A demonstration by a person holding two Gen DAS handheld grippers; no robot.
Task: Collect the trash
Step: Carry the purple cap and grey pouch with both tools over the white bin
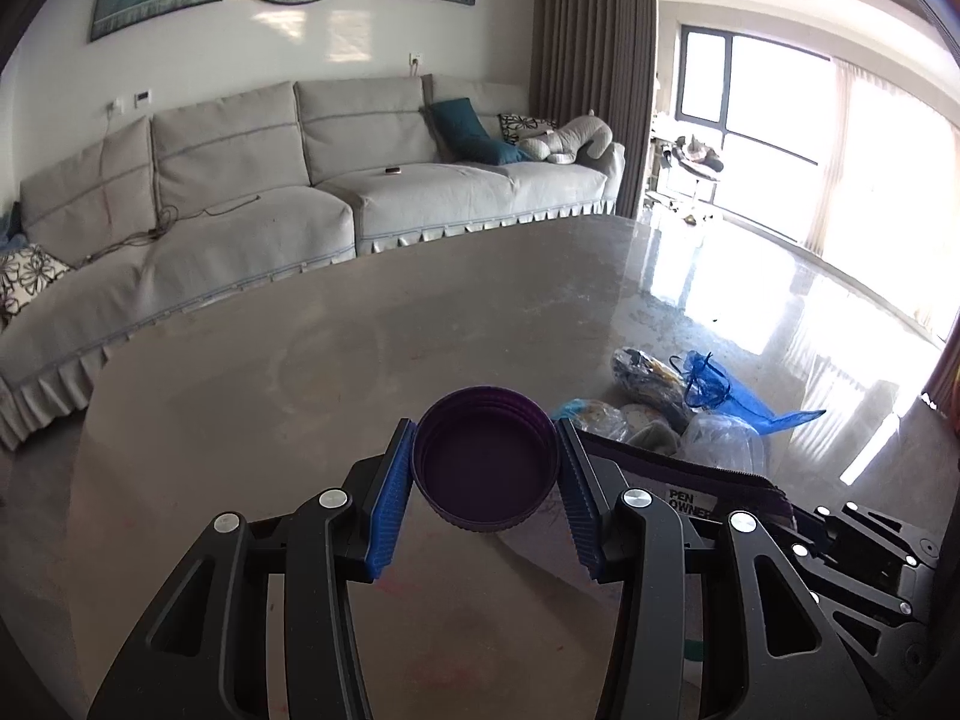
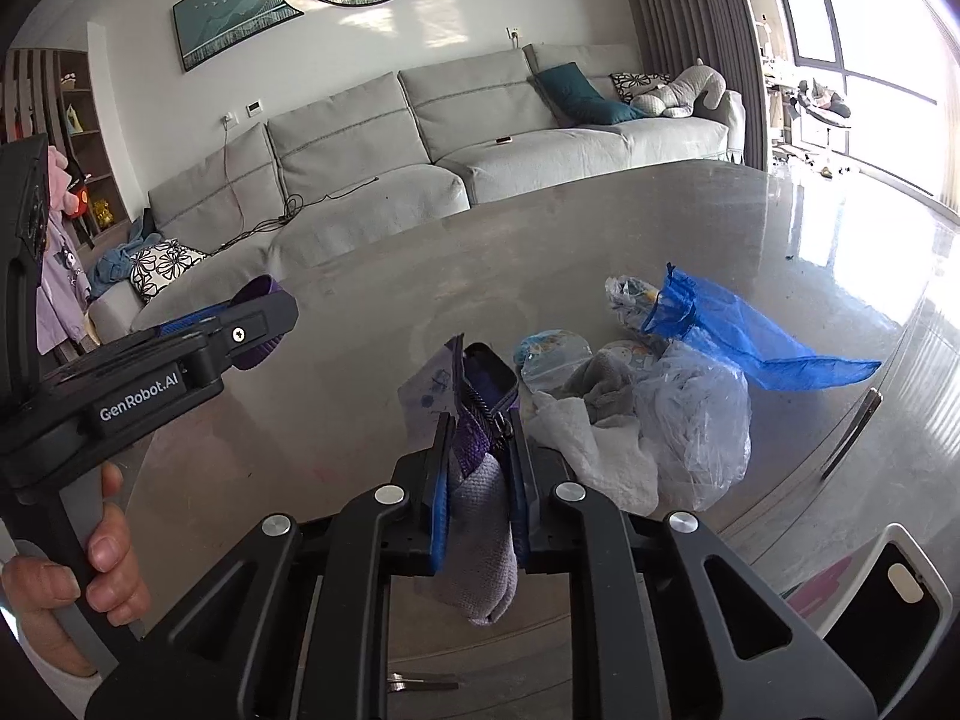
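My left gripper [image 1: 486,459] is shut on a purple screw cap [image 1: 485,461], open side up, held above the grey table [image 1: 300,372]. It also shows at the left of the right wrist view [image 2: 264,318]. My right gripper [image 2: 480,468] is shut on the edge of a purple zip pouch [image 2: 480,510], which hangs open between the fingers; the pouch's rim also shows in the left wrist view [image 1: 690,480]. Beyond it lies a trash pile: a blue mesh bag [image 2: 738,336], clear plastic bags [image 2: 702,420], white tissue [image 2: 600,450] and a wrapper [image 2: 549,354].
A grey sofa [image 1: 270,198] runs behind the table. A dark thin strip [image 2: 852,432] lies at the table's right. A small metal clip [image 2: 420,684] lies near the front edge. A white object [image 2: 888,588] sits at the lower right.
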